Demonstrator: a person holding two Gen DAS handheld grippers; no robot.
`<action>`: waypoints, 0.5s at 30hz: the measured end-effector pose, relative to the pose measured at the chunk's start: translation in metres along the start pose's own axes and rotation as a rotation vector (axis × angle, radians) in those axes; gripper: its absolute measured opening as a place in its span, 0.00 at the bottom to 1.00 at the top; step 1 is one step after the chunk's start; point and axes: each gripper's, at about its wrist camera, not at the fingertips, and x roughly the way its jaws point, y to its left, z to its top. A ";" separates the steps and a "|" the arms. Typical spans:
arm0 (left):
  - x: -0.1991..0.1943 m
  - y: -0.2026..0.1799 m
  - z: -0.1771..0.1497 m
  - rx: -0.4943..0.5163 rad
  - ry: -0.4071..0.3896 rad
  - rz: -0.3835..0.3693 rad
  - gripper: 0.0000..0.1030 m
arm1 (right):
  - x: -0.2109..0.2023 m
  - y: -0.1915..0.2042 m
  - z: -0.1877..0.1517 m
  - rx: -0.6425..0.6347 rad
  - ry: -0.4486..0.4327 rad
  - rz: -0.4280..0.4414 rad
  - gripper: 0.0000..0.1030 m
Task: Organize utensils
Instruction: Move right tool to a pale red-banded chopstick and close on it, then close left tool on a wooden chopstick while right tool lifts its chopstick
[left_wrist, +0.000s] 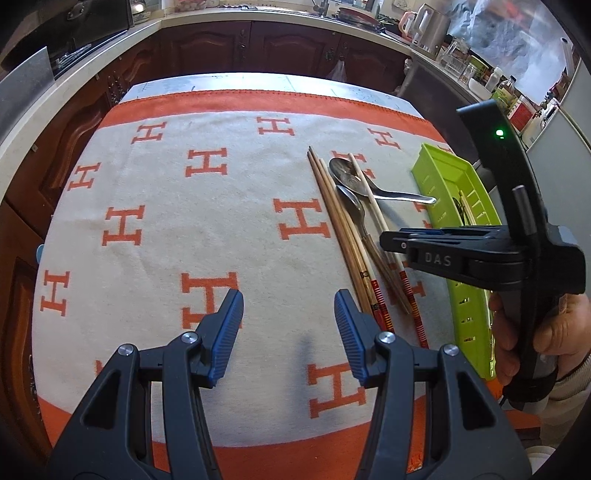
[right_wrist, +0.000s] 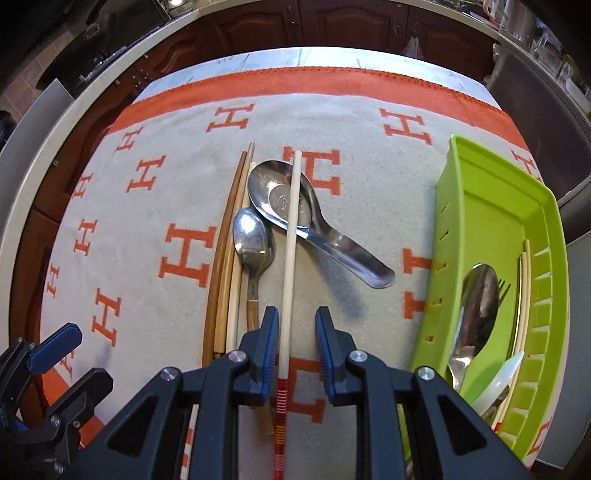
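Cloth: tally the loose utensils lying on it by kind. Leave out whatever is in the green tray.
Chopsticks: 4 (three bundled on the left, one lying across the big spoon)
Spoons: 2
Total: 6

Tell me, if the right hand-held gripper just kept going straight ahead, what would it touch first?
Most likely the pale chopstick, which already lies between the open fingers of the right hand-held gripper. Farther along that line it rests across the bowl of the wide metal spoon. How high the gripper is above the cloth is unclear.
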 end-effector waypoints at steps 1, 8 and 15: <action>0.001 0.000 0.000 0.000 0.001 -0.001 0.47 | 0.000 0.001 0.001 -0.004 -0.004 -0.008 0.20; 0.008 -0.003 0.000 -0.002 0.022 -0.014 0.47 | 0.002 0.013 -0.001 -0.062 -0.041 -0.071 0.09; 0.024 -0.015 0.004 -0.004 0.038 -0.048 0.47 | -0.010 -0.002 -0.005 0.000 -0.088 0.022 0.05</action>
